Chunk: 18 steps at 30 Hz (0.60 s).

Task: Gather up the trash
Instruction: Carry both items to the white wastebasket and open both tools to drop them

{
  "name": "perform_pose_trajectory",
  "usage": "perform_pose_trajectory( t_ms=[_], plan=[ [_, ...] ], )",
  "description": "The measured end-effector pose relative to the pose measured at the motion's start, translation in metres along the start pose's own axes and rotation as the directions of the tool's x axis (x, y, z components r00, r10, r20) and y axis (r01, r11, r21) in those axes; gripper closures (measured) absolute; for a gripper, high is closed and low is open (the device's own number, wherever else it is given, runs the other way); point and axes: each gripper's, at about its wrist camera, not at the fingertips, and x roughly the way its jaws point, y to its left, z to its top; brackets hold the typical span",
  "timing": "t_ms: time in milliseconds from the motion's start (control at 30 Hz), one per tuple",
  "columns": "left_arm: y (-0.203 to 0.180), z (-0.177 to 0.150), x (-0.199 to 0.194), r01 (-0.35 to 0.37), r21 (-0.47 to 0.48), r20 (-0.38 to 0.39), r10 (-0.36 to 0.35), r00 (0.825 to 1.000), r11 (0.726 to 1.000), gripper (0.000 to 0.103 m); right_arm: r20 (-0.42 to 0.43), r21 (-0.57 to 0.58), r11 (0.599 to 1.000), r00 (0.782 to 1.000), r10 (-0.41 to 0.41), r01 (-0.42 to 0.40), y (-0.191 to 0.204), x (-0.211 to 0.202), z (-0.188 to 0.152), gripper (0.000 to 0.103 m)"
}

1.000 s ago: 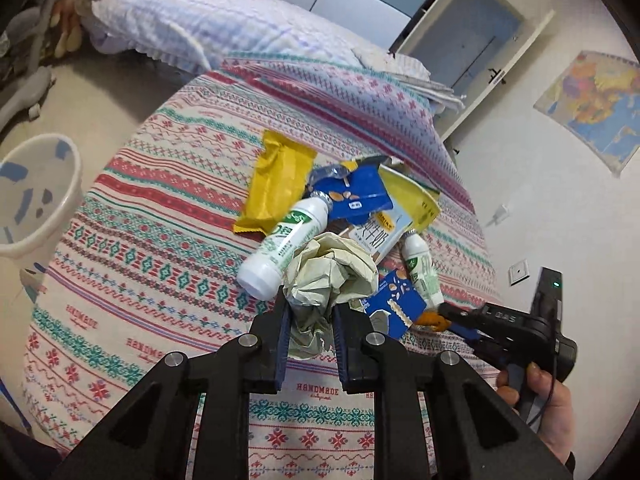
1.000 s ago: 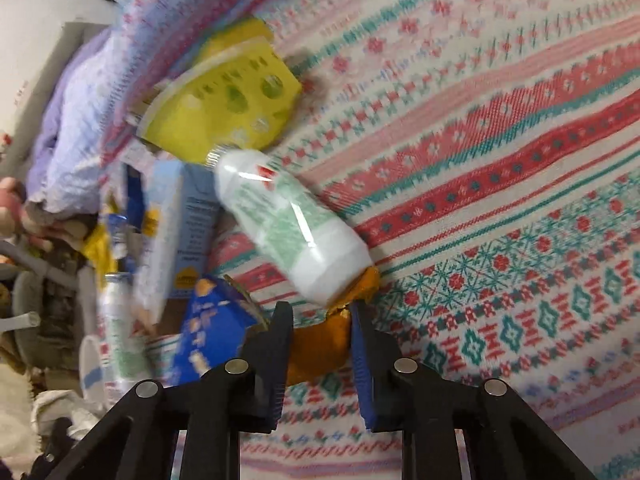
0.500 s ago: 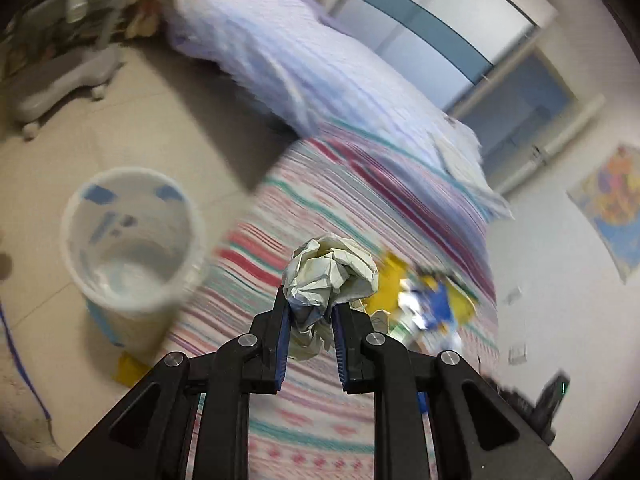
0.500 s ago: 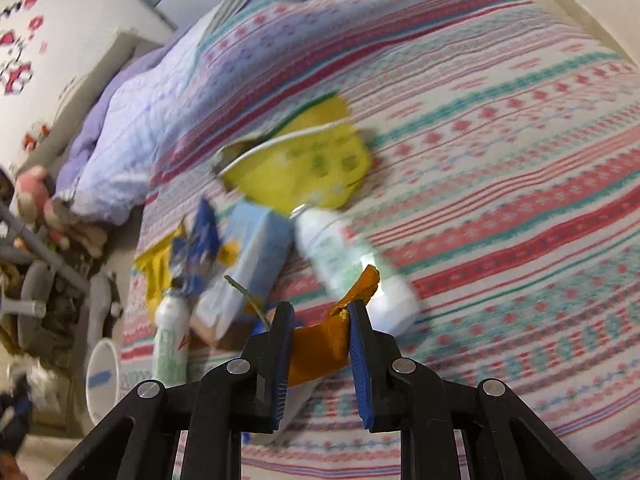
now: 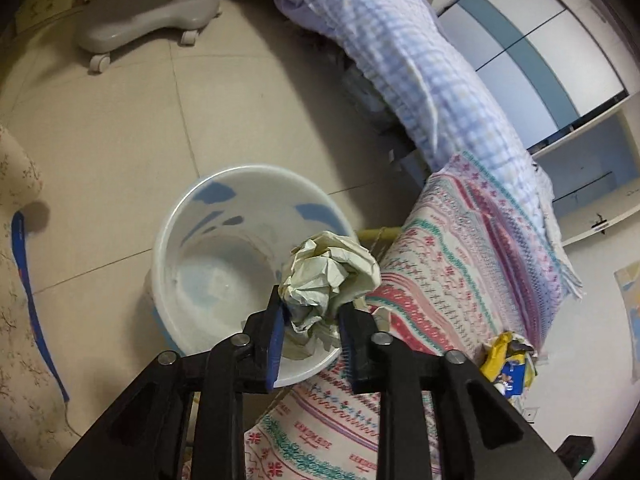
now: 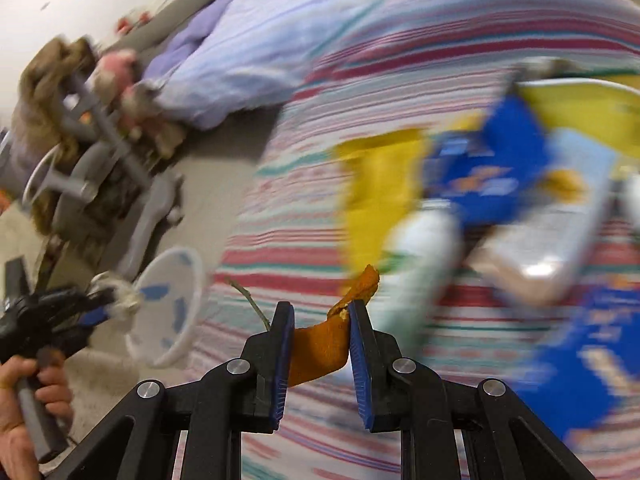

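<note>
Two grippers in view, both loaded. Left gripper (image 5: 310,312) has its jaws clamped on a crumpled paper ball (image 5: 330,274), held over the near-right rim of the white bin (image 5: 192,216); the bin stands on the tiled floor (image 5: 132,120) just left of the bed (image 5: 448,264). Bin looks bare inside. In the right wrist view the same gripper (image 6: 100,306) shows at far left, held by a hand (image 6: 24,400), paper at the bin (image 6: 168,304) mouth.

Right gripper (image 6: 320,320) has its jaws closed on an orange peel (image 6: 324,344), tip curling up past the right finger, held above the striped bedspread. View is motion-blurred. Rest of the trash lies on the bed to the right: yellow wrapper (image 6: 376,192), white bottle (image 6: 420,264), blue packets (image 6: 488,176), a pale carton (image 6: 560,236). From the left wrist view the pile (image 5: 506,360) sits at the right. A grey wheeled chair base (image 5: 140,28) stands on the floor, far left.
</note>
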Motion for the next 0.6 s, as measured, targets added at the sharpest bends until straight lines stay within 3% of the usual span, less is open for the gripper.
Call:
perform_pose_trajectory(
  t_ms=[33, 100, 167, 300, 533, 567, 600],
  plan=[
    [0.001, 0.002, 0.0, -0.006, 0.004, -0.001, 0.006, 1.0, 1.0, 0.064, 0.0, -0.018, 1.0, 1.0, 0.015, -0.015, 0.013, 0.008, 0.0, 0.079],
    [0.004, 0.007, -0.004, -0.021, 0.001, 0.025, 0.021, 0.999, 1.0, 0.035, 0.007, -0.041, 0.998, 0.999, 0.039, -0.039, 0.035, 0.022, 0.004, 0.079],
    [0.007, 0.008, -0.012, -0.036, -0.001, 0.066, 0.036, 0.997, 0.999, 0.028, 0.01, -0.046, 0.997, 0.998, 0.068, -0.067, 0.054, 0.039, 0.008, 0.079],
    [0.021, 0.012, -0.022, -0.014, -0.031, 0.089, 0.017, 0.996, 0.999, 0.028, -0.023, -0.105, 0.99, 0.996, 0.089, -0.091, 0.105, 0.089, 0.012, 0.078],
    [0.059, 0.017, -0.029, 0.038, -0.206, 0.108, -0.016, 0.994, 0.978, 0.028, -0.104, -0.21, 0.973, 0.992, 0.07, -0.091, 0.158, 0.16, 0.004, 0.075],
    [0.06, 0.017, -0.03, 0.052, -0.216, 0.112, -0.028, 0.993, 0.975, 0.028, -0.116, -0.211, 0.974, 0.991, 0.063, -0.087, 0.158, 0.166, 0.003, 0.071],
    [0.06, 0.017, -0.03, 0.057, -0.218, 0.115, -0.032, 0.993, 0.974, 0.028, -0.135, -0.206, 0.974, 0.989, 0.065, -0.092, 0.164, 0.177, 0.002, 0.06]
  ],
)
